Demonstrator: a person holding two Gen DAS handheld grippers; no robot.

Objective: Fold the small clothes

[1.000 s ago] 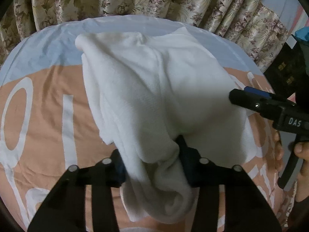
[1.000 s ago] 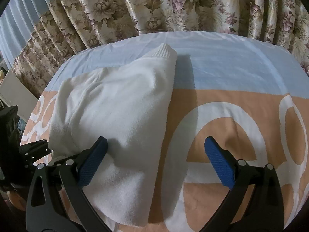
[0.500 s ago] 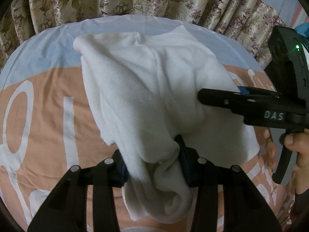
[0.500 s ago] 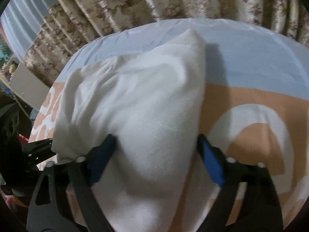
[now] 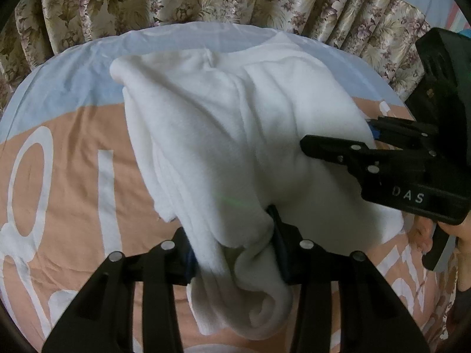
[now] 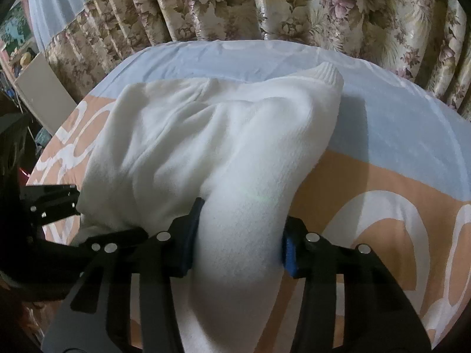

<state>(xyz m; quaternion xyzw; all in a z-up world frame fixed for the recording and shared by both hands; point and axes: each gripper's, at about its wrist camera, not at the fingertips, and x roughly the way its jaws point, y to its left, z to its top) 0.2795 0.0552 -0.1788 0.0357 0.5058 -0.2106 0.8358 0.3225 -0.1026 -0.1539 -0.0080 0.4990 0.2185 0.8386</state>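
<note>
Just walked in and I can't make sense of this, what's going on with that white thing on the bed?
A person is folding a white garment on a bed, with a handheld gripper in each hand. The left gripper is shut on a bunched part at the near end. The right gripper is shut on another bunched part of the garment. The far end with the ribbed cuff lies on the bed, toward the curtain.

Dim indoor light, fisheye warping, dark corners
</note>
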